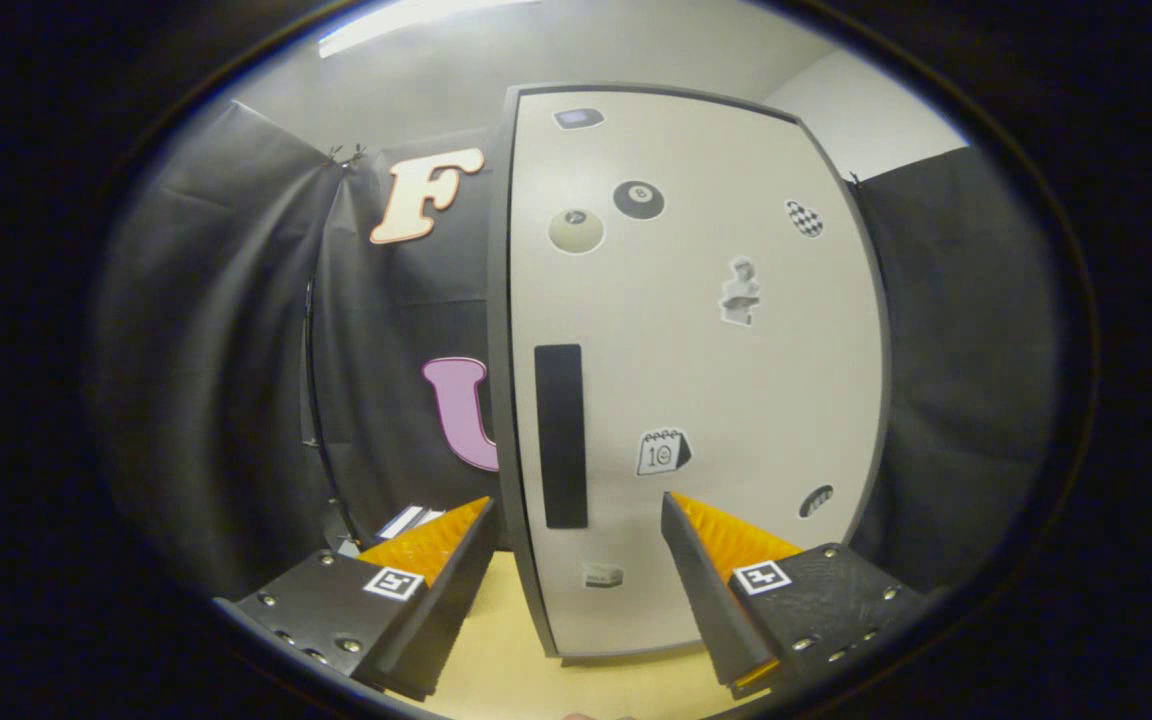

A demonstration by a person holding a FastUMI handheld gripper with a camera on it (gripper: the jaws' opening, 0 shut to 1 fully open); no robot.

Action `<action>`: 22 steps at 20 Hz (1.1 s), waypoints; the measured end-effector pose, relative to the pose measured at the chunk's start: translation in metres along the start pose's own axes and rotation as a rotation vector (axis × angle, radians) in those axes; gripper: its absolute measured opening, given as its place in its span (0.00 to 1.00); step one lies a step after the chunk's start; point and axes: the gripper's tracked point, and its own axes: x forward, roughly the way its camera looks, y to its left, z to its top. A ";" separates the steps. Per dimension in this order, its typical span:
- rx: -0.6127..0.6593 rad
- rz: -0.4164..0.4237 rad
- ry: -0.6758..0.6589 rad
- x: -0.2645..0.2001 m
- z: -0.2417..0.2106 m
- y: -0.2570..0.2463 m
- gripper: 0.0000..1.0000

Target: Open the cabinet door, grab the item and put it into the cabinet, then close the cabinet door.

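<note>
Left of the cabinet, against the black cloth wall (236,330): a small flat item (406,520), pale with dark stripes, partly hidden behind the left finger of the gripper; its kind cannot be told, nor whether it is the item to be stowed.

Gripper (576,520): fingers spread wide, holding nothing, touching nothing. Left fingertip sits just left of the cabinet's left edge; right fingertip lies over the lower door face, below the calendar sticker.

Worktop (496,660): pale yellow surface, carries the cabinet; bare patch visible between the fingers.

Cabinet door (696,360): pale panel in a dark frame, upright, closed, facing the gripper squarely. Long axis vertical. Hinge side judged to be the right edge, since the handle sits near the left edge.

Handle (561,435): dark narrow bar or recess on the door, near its left edge, at lower-middle height. Long axis vertical, parallel to the door edge. Lies just ahead of the fingers, between them, nearer the left one.

Stickers on the door, right of the handle: two billiard balls (606,215) near the top, a bust (740,292) at mid height, a calendar (662,452) lower down, others small.

Step in hand, by judgement: opening the door, not yet begun. Advance so the fingers straddle the handle across its narrow width, close firmly, then pull along an arc about the right edge.
</note>
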 end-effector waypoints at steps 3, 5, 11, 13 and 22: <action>0.004 -0.002 -0.007 0.029 0.004 0.006 0.97; 0.022 -0.003 0.000 0.046 0.003 0.009 0.97; 0.036 -0.024 0.004 0.065 0.003 0.006 0.87; 0.046 -0.031 -0.002 0.068 0.008 0.005 0.63; 0.078 -0.009 0.032 0.072 0.003 0.010 0.34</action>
